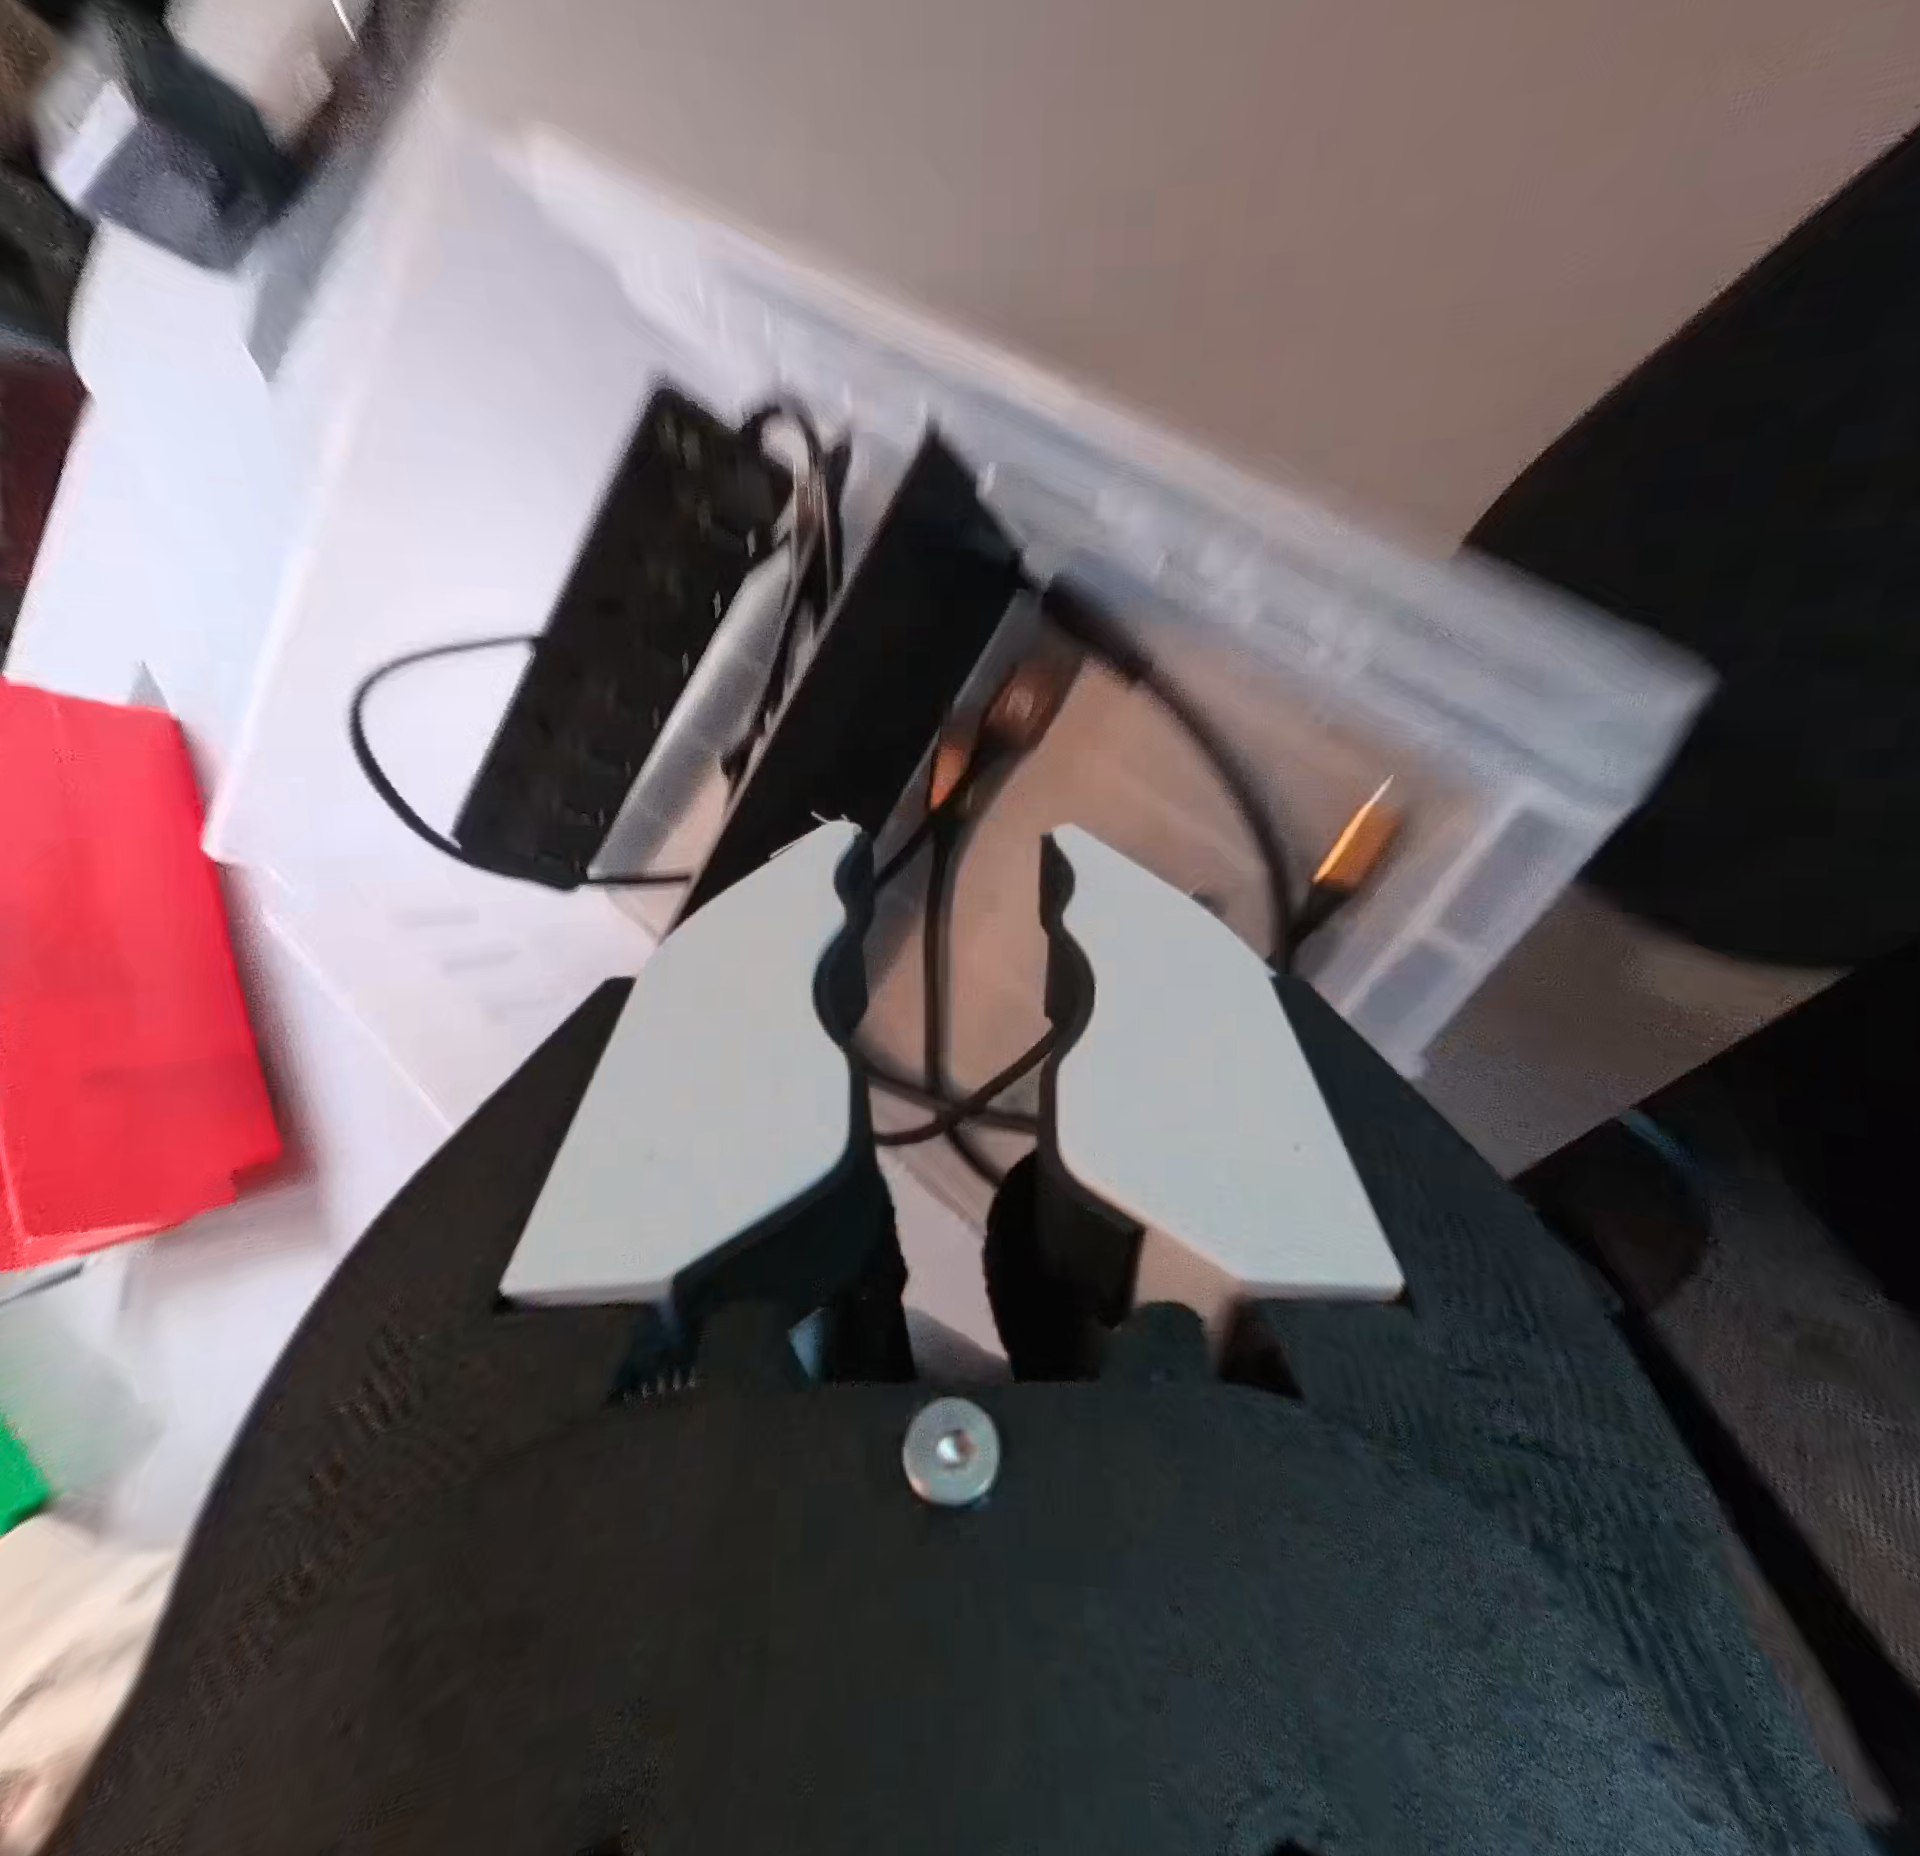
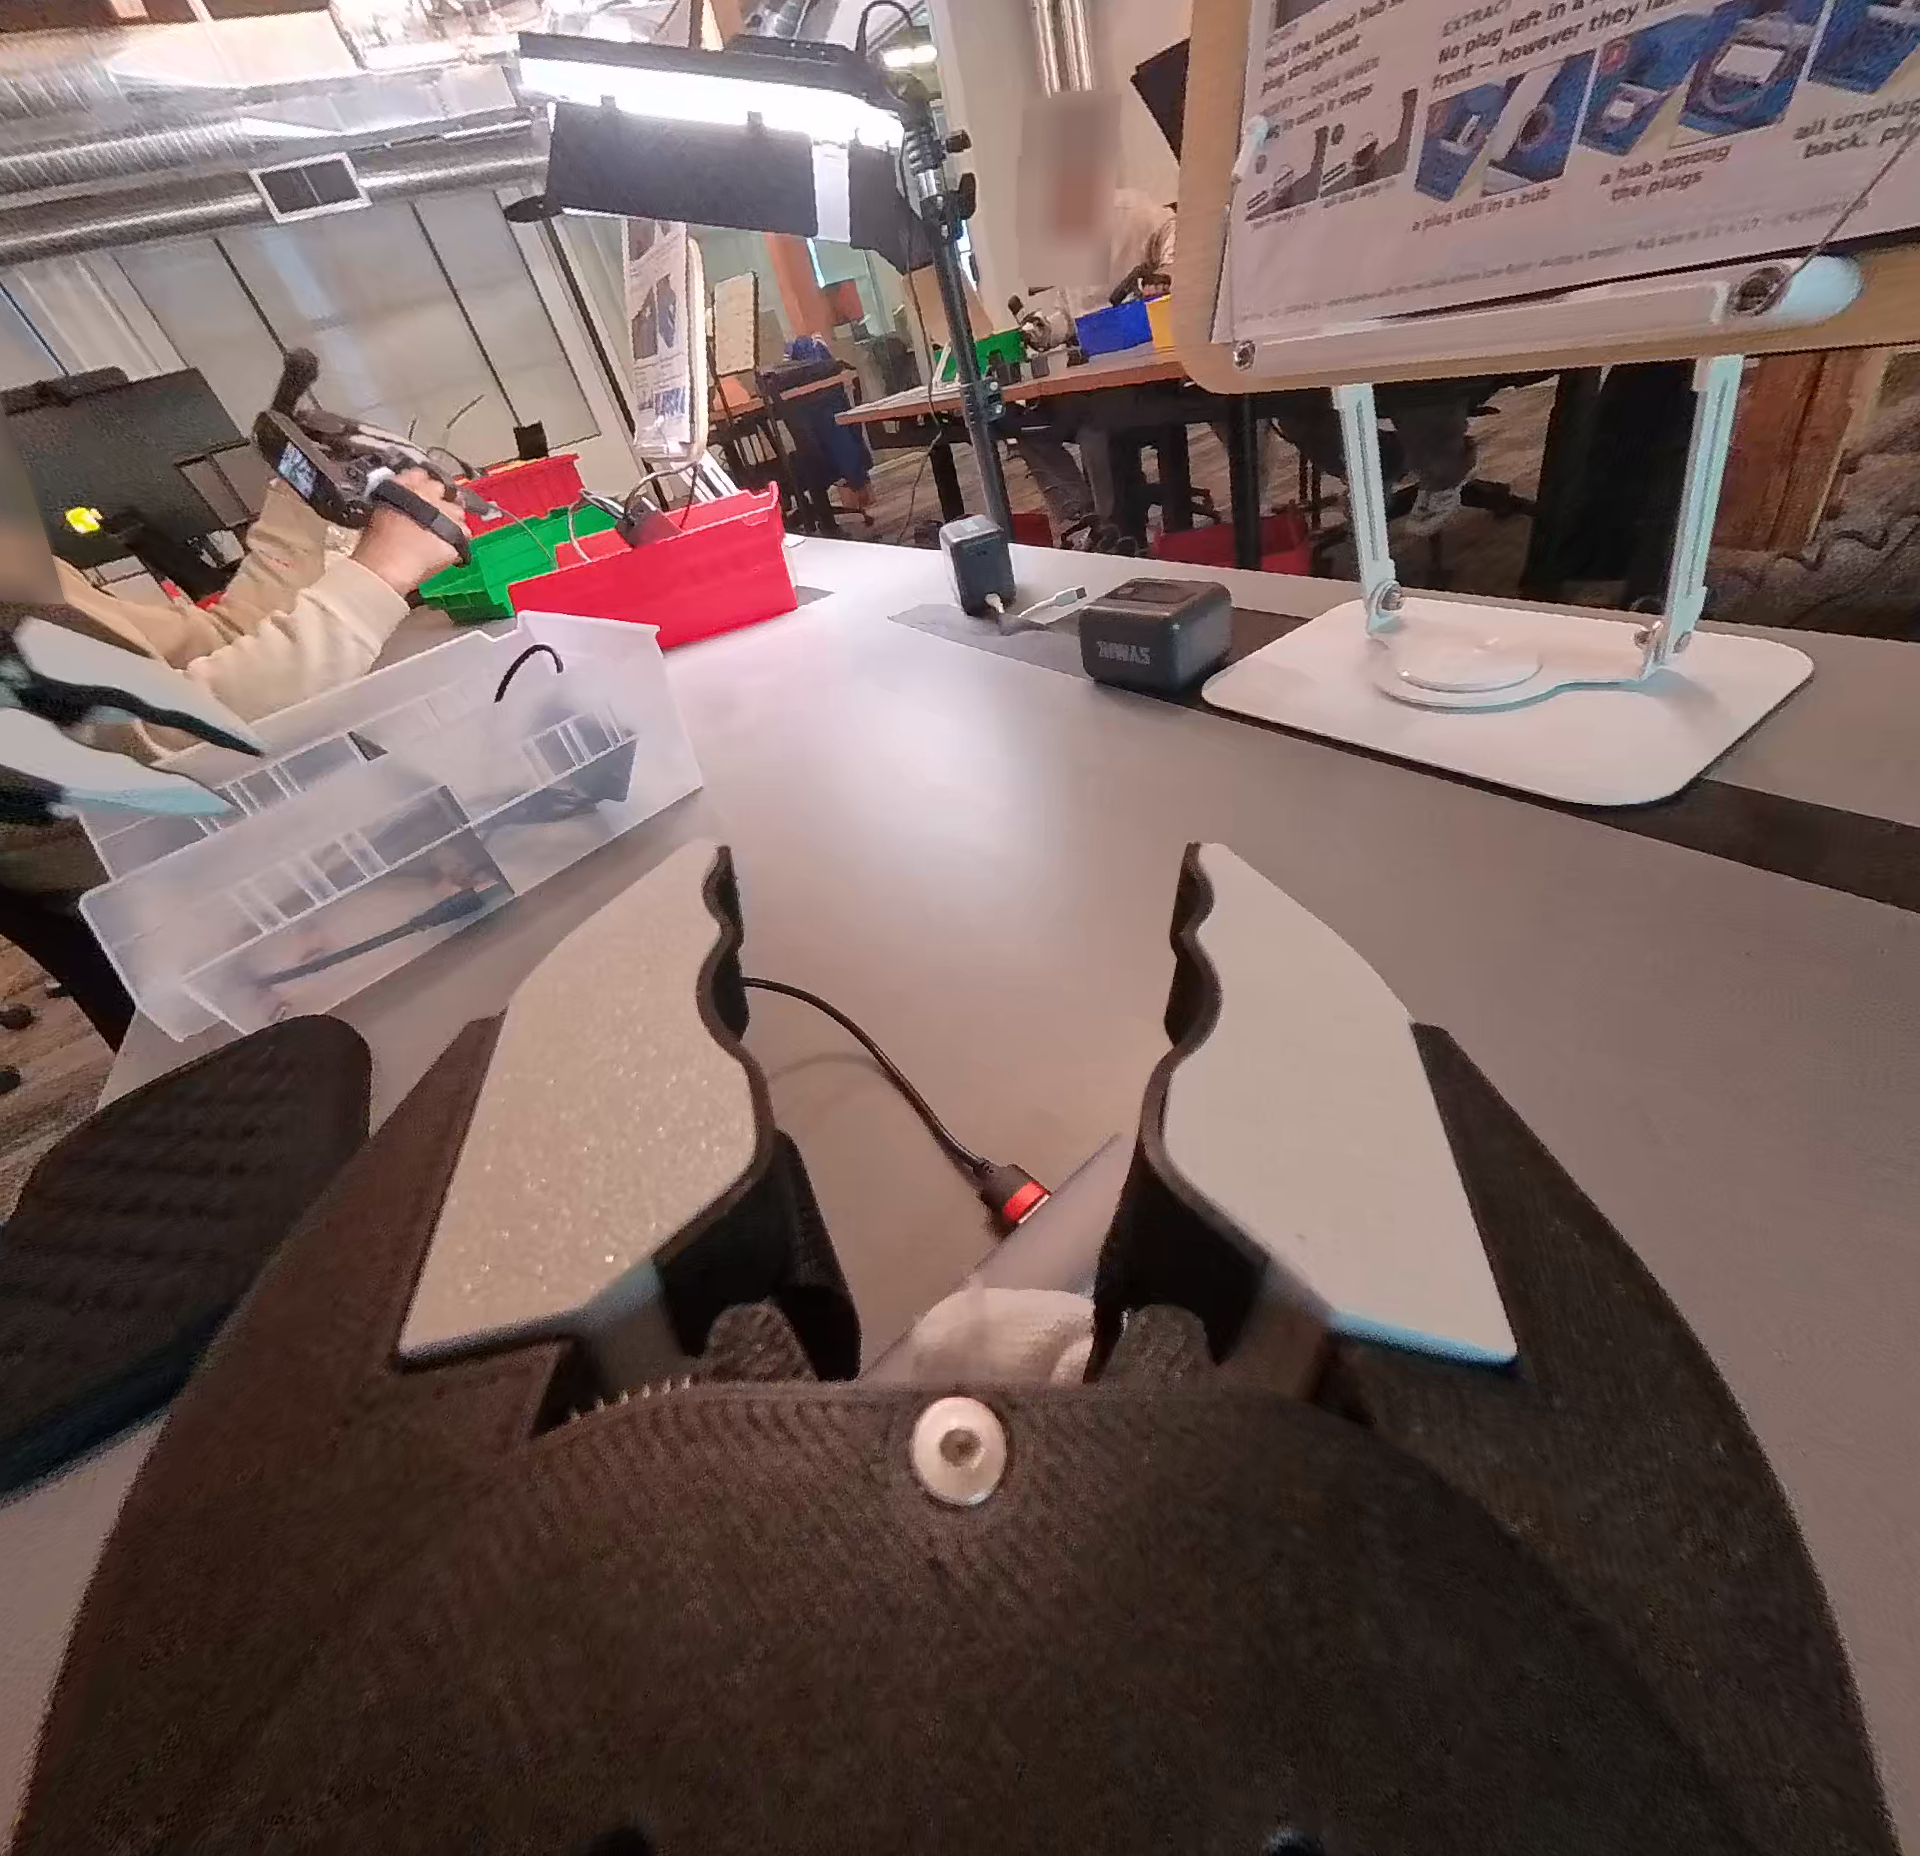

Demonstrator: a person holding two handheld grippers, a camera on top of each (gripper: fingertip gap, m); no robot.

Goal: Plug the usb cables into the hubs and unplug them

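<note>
Two black USB hubs point(image 1: 665, 653) side by side inside clear plastic bin point(image 1: 1455, 767) at bench left edge, black cables point(image 1: 940, 975) looped beside them, left gripper point(image 1: 951, 850) narrowly parted, empty, above bin, right gripper point(image 2: 956, 871) wide apart over red-collared cable plug point(image 2: 1013, 1198) on bench point(image 2: 1039, 767), red bin point(image 2: 665, 570) beyond.

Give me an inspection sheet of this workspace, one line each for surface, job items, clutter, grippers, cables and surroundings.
Surface: grey table, mostly bare in front of the right gripper.
Job's things: two black hubs lying in a clear plastic bin; view blurred.
Clutter: red bin, green bin, dark cube-shaped device, white stand holding an instruction sheet.
Grippers: left gripper over the clear bin, jaws open, empty; right gripper low over the table, jaws open, empty.
Cables: black cable with red-ringed plug loose on the table; more black cables in the clear bin.
Surroundings: lamp panel, other workbenches, people.
</note>
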